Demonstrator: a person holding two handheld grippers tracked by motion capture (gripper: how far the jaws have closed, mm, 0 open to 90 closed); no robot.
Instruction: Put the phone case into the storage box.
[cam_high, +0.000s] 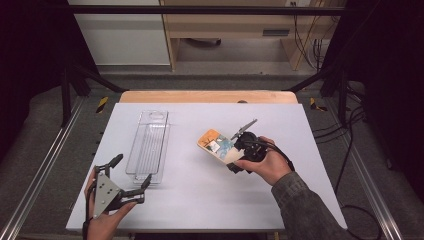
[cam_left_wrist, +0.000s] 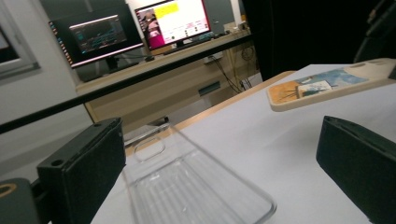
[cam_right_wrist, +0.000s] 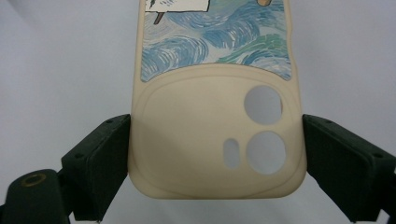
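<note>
Where the right gripper view looks down its own jaws, we see the right hand-held gripper closed on a phone case, one black jaw pressed to each long edge near the camera end. That end is plain cream, with a raised rounded panel pierced by two round holes and a small slot; beyond it the back carries a painted print of swirling blue and green waves, with an orange patch at the far end in the high view. From above, we find the phone case near the middle of the table, slightly right of centre, with the right hand-held gripper at its nearer end; the left gripper view shows its far end lifted clear of the surface.

Our left hand-held gripper sits at the near left of the table, jaws spread wide and holding nothing, just short of the near end of a clear plastic tray. The tray lies lengthwise, ribbed along its floor, with a hang slot at its far end, well apart from the phone case.

The table is pale grey-white with a wooden edge at the far side. Beyond it in the left gripper view stand a wooden desk and two lit monitors; dark frame bars and curtains flank the room.
</note>
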